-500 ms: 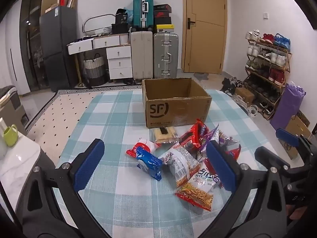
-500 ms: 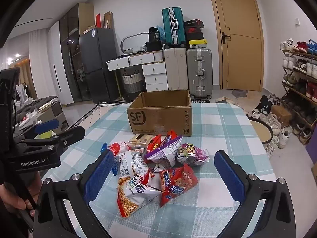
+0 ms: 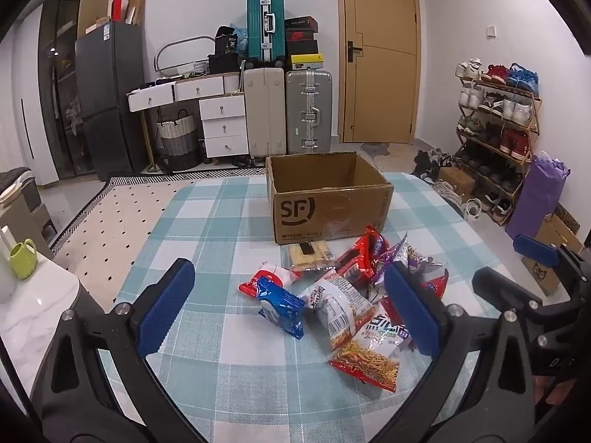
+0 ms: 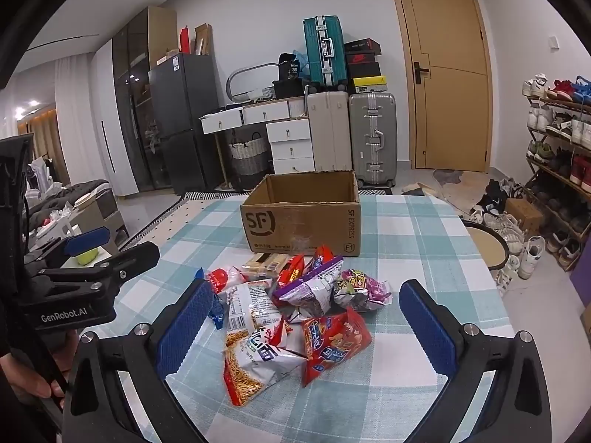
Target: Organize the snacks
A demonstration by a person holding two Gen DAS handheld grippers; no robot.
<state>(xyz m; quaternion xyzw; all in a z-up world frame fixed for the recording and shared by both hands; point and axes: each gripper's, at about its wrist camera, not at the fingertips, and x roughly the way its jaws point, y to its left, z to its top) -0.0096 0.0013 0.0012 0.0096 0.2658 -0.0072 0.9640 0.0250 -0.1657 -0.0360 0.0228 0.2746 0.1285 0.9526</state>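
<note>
No visible change from half a second back: both views are framing the same scene, nothing on the table (image 3: 207, 221) is shifting.

Table with the teal check cloth is filling the lower half of both views. Cardboard box (image 3: 328, 199) is sitting open and upright at 12 o'clock from the snack pile (image 4: 295, 310), just beyond it, and the part of its inside in view is showing nothing.

Pile is lying loose on the cloth: noodle bag (image 4: 255, 361) at 6 o'clock, red chip bag (image 4: 332, 343) just beside it at 5 o'clock, purple bags (image 4: 332, 288) behind, blue wrapper (image 3: 280, 306) at the 9 o'clock edge.

Left gripper (image 3: 291, 308) is hovering over the near edge of the pile, jaws spread wide, holding nothing. Right gripper (image 4: 306, 326) is doing the same, jaws fully apart, straddling the pile without touching it, empty.
</note>
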